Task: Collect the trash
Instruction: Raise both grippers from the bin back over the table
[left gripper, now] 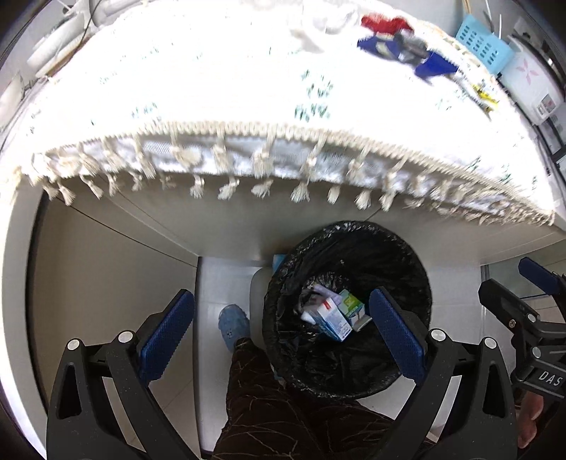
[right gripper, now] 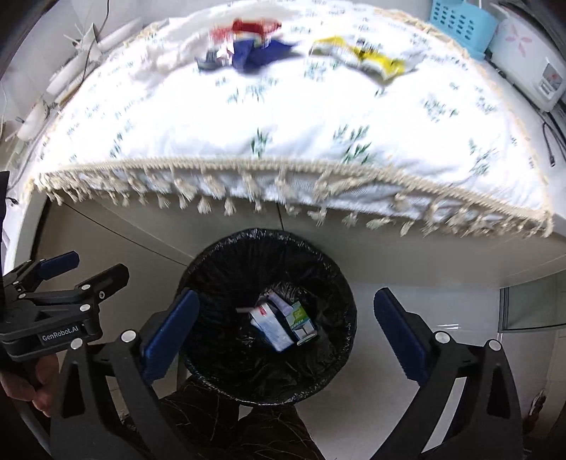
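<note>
A round bin with a black liner stands on the floor below the table edge. Inside lie small cartons, a blue-and-white one and a green-and-white one. My left gripper hangs open above the bin's left side, nothing between its blue pads. My right gripper stands wide open right over the bin, empty. On the table's far side lie a crumpled red-and-blue wrapper and a yellow-and-white wrapper.
A white tablecloth with green sprigs and a tasselled fringe covers the table. A light-blue perforated basket and a white appliance stand at the back right. A person's dark-trousered leg and blue shoe are beside the bin.
</note>
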Motion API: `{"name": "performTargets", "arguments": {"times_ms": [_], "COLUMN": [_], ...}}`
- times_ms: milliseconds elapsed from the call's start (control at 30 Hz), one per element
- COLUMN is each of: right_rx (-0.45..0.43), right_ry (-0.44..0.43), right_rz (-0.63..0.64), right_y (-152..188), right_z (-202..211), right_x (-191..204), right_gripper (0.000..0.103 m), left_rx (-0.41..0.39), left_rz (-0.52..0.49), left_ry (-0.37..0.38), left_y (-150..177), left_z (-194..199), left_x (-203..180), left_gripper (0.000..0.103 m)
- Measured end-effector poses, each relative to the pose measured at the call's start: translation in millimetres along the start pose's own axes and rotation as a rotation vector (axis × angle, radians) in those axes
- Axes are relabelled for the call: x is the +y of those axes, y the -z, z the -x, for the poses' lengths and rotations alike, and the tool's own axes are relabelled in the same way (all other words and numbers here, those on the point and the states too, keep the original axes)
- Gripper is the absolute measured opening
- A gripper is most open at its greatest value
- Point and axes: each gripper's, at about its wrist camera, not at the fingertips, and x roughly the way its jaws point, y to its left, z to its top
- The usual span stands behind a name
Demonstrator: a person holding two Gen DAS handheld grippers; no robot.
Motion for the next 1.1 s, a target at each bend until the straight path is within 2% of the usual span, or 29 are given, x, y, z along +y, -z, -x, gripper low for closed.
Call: {"name": "performTargets", "arguments": {"times_ms": [233, 533, 1100], "right_rx": [-0.05, -0.103, -0.151], "right_ry": [-0.005, 0.018, 0.059], "right_rz": [-0.011, -0.027, -0.061], "right_y": [-10, -30, -81], "right_z": [38, 58, 69], "right_x": [-13, -22, -33], "right_gripper": [0.095, 0.095, 0.095], "left_rx": [-0.038, -0.071, -0.088], "left_rz": [0.009, 0.015, 0.022], "left_ry": [0.009, 0.01, 0.019], "left_y": [-10, -33, -84], "left_z": [34, 59, 66], "left_x": [1, 4, 9], "left_gripper": [0.097, 0.097, 0.097]}}
